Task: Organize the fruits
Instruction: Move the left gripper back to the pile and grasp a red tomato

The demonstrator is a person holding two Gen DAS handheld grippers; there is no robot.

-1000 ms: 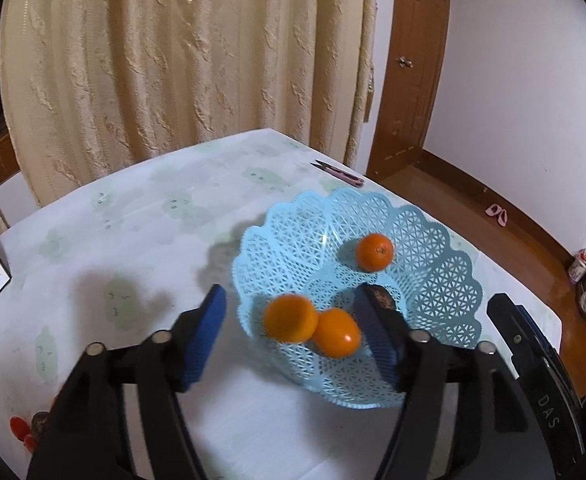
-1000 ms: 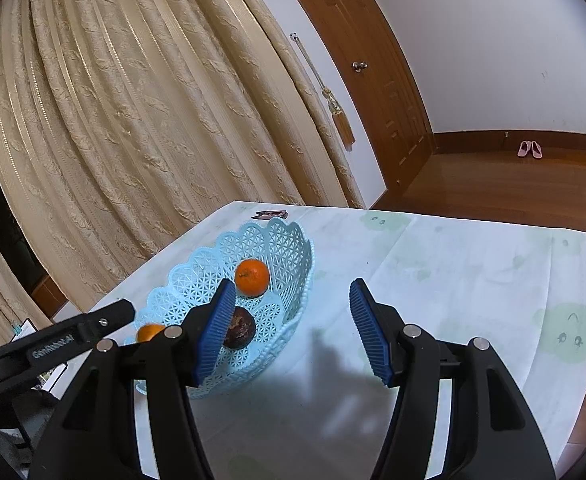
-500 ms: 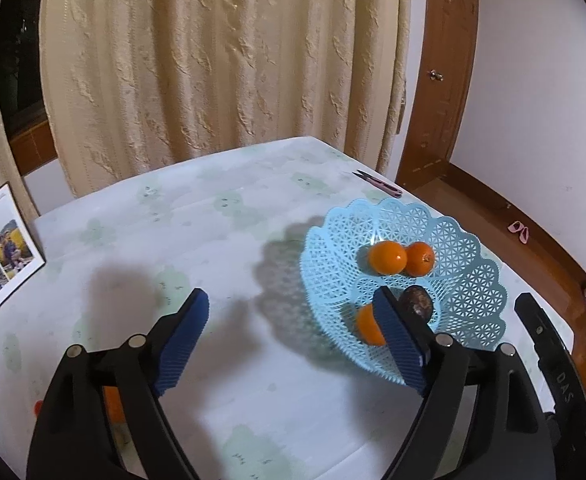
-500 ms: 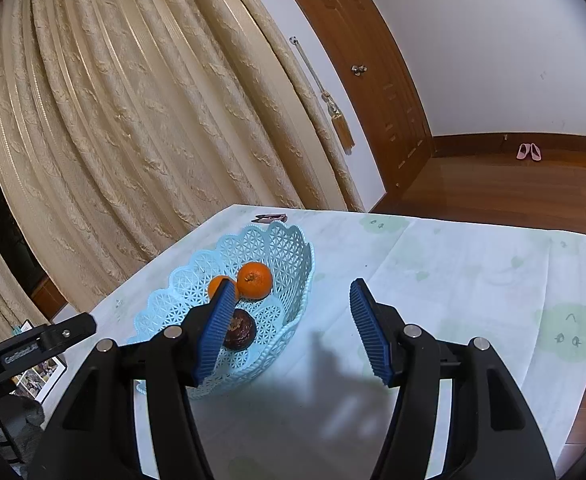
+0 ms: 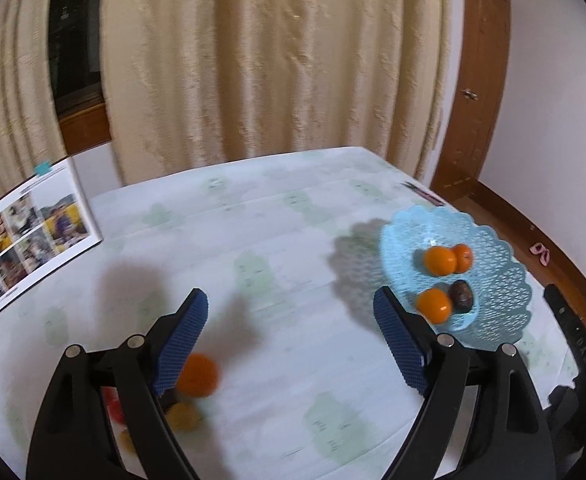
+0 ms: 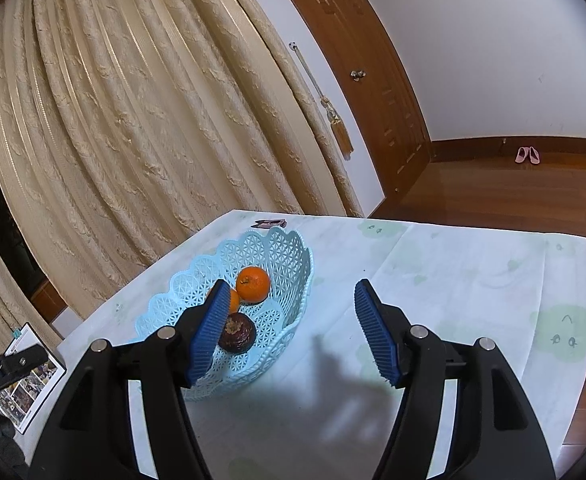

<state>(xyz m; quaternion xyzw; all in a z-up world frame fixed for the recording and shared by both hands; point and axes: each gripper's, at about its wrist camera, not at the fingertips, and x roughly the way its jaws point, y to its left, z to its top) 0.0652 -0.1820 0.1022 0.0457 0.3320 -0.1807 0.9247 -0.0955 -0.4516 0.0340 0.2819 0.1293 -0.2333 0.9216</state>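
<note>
Hovering left claw agape near loose orange

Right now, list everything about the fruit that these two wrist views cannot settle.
- Left wrist view: the loose fruits beside the blurred orange are smeared by motion and half hidden behind the left gripper finger; kind and count unclear.
- Right wrist view: the second orange in the pale blue lattice plastic basket is mostly covered by the right gripper pad; a third is fully hidden.
- Right wrist view: the loose fruits fall outside the frame.
</note>
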